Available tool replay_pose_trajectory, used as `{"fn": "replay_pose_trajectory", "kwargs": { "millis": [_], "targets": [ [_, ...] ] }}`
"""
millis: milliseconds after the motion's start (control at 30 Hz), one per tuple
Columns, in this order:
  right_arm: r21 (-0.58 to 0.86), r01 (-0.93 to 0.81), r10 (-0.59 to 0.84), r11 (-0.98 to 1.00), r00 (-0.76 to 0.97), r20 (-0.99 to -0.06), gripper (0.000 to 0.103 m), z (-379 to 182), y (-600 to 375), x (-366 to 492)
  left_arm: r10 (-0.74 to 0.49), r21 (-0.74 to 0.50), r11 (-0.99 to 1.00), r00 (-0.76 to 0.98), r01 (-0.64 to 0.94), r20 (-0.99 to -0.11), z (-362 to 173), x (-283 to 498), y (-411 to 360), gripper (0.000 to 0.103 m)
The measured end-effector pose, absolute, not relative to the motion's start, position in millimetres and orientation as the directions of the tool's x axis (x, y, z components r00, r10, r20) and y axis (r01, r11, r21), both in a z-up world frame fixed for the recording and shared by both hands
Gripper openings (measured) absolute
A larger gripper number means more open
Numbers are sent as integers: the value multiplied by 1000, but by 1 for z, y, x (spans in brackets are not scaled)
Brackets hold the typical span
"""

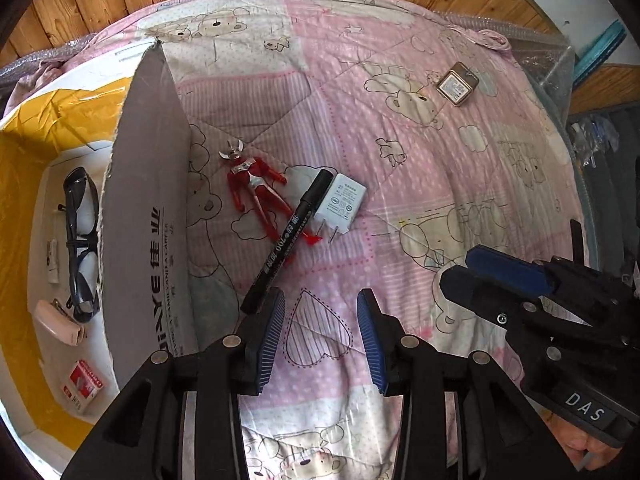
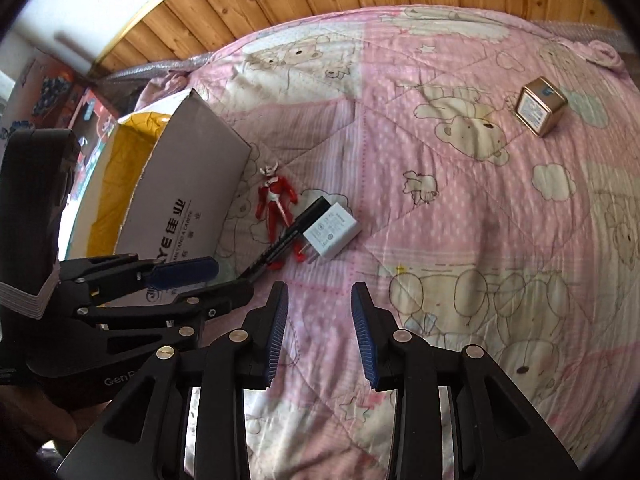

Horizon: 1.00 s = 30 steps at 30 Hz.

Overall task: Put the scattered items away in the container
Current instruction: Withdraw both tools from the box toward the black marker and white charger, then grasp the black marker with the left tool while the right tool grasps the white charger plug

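Left wrist view: left gripper (image 1: 321,336) and right gripper (image 2: 319,330) both gape empty; black marker (image 1: 288,236) at eleven o'clock, across red toy figure (image 1: 256,192).

Cardboard box (image 1: 152,216) flap showing partial print "YE" plus Chinese characters; small line beneath too small to read.
Black marker (image 1: 290,236) barrel showing "700".
Right tool (image 1: 540,280) body showing "DAS".
Left tool (image 2: 192,280) body showing "GenR", cut off.
White charger (image 1: 340,202) label illegible.
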State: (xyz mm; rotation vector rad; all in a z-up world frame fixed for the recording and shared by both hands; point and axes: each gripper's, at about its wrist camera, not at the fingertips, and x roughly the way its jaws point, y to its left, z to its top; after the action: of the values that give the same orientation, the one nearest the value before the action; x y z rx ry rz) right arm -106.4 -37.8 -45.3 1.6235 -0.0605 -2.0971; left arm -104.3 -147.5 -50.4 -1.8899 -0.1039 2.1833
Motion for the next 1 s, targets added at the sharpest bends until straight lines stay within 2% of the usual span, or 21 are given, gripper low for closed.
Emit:
{"fn": "replay_pose_trajectory", "kwargs": {
  "millis": [500, 733, 767, 800, 833, 1000],
  "targets": [
    [243, 638, -331, -730, -20, -943, 40, -112, -82, -157, 174, -173, -984, -28, -48, -984, -102, -128, -157, 39],
    [379, 594, -434, -710, 56, -899, 45, -126, -76, -176, 176, -176, -984, -15, 11, -984, -120, -134, -161, 37],
    [395, 582, -445, -711, 63, -893, 44, -128, -75, -177, 171, -171, -985, -20, -6, -985, -119, -134, -158, 36],
    [406, 571, -453, -713, 67, -889, 44, -128, -74, -178, 171, -171, -985, -30, -19, -985, -118, -135, -157, 24],
    [417, 562, -460, -714, 71, -885, 41, -129, -73, -179, 175, -174, -984, -40, -22, -984, -116, -135, -157, 20],
    [451, 518, -484, -727, 79, -871, 40, -128, -69, -183, 204, -205, -979, -48, 0, -978, -114, -133, -165, 15]
  ]
}}
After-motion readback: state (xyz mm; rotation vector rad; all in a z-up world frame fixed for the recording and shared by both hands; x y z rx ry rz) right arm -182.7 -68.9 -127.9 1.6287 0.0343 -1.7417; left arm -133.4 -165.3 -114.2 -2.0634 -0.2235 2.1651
